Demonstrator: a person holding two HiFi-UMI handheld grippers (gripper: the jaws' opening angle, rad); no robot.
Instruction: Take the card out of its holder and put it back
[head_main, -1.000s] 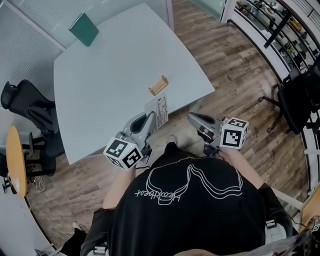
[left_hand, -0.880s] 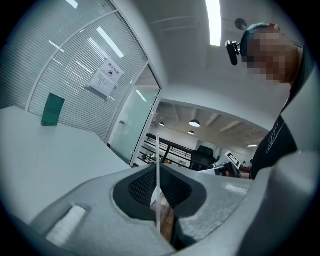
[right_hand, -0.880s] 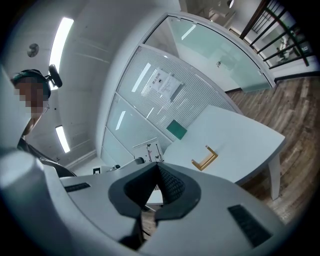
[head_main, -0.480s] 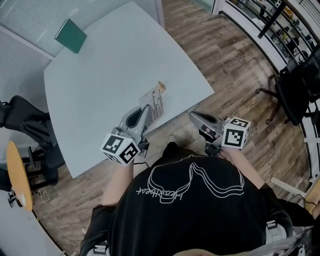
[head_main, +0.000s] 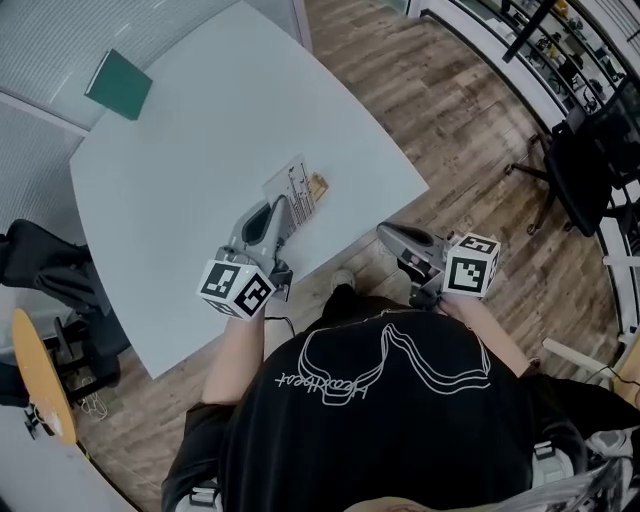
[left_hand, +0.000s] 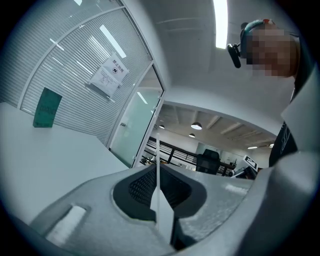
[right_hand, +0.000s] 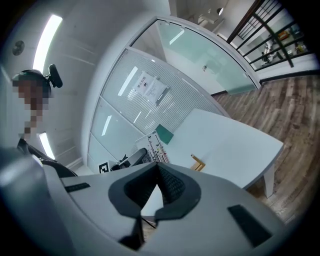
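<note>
Pale grey table (head_main: 180, 170) over wood-plank floor (head_main: 460, 130), slatted glass partitions (head_main: 60, 30) behind. Above the table's near edge: left gripper (head_main: 282, 207), pointing across the top, jaws clamped together on the near edge of a white printed card (head_main: 298, 186). Seen edge-on from the left gripper view as a thin white blade rising from between the jaws. Held clear of the tabletop, out of its slot. Just beside the card's right edge in the head view: small wooden holder (head_main: 319, 187), lying on the table. From the right gripper view, a strip of bare table between card and holder. Right gripper (head_main: 386, 234) off the table's edge, above the floor, well apart from card and holder, jaw tips met, nothing between them. At the table's far corner: green book (head_main: 118, 85), flat, well apart from everything else. Bottom of the head view: black shirt (head_main: 380, 430) with a white line drawing.
</note>
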